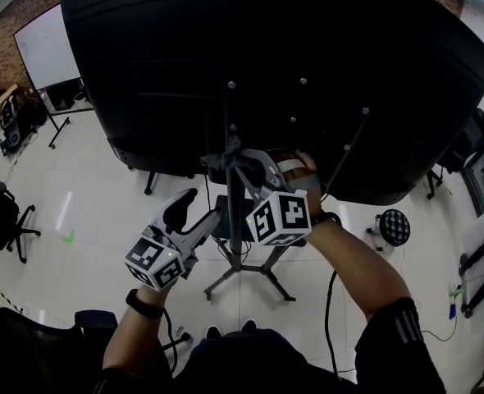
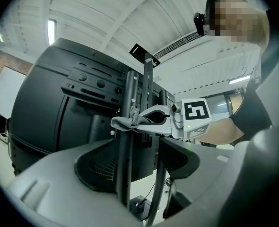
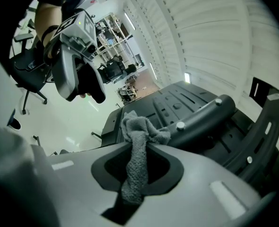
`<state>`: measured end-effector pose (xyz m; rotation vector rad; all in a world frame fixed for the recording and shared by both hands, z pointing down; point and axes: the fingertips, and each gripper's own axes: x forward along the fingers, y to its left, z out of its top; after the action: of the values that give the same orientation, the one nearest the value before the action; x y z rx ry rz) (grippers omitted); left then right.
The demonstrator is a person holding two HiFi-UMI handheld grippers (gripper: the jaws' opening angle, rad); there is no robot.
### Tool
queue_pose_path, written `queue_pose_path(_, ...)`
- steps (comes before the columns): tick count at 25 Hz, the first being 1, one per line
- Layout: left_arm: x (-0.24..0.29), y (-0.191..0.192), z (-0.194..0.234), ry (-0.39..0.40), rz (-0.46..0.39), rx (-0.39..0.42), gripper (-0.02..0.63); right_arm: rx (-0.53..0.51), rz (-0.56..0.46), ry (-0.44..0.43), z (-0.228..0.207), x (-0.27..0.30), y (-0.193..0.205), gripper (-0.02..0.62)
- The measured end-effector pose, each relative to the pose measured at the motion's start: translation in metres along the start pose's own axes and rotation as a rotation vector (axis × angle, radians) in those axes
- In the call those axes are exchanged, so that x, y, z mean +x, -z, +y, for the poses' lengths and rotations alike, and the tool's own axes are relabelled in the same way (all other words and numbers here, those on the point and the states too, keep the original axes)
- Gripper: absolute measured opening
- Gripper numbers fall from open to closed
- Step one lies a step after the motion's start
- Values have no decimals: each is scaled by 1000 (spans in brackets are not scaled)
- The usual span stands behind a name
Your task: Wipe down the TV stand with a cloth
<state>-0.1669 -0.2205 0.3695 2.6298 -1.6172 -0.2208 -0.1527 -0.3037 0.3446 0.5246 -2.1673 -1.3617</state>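
Right gripper (image 1: 240, 164): jaws clamped on crumpled grey terry cloth (image 3: 135, 164). The cloth's long axis runs along the jaws, one end deep in the throat, the bunched end past the tips and pressed to the black metal upright pole of the TV stand (image 2: 125, 169), just under the large black TV back panel (image 1: 267, 56). Pole stands vertical. Left gripper (image 1: 203, 206): jaws apart, gripping nothing, near the pole and below the cloth; pole shows in the gap.
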Motion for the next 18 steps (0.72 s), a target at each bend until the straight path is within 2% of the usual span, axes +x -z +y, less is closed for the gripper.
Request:
queue_pose_path(7, -6, 22, 10, 71, 32, -29, 299, 31, 56, -13, 42, 13, 5, 46)
queue_pose_path(11, -13, 51, 16, 114, 74, -52, 299, 37, 101, -8, 75, 20, 9, 46)
queue_pose_path(18, -14, 106, 25, 160, 133, -89, 299, 1, 162, -51, 139, 36, 32, 46)
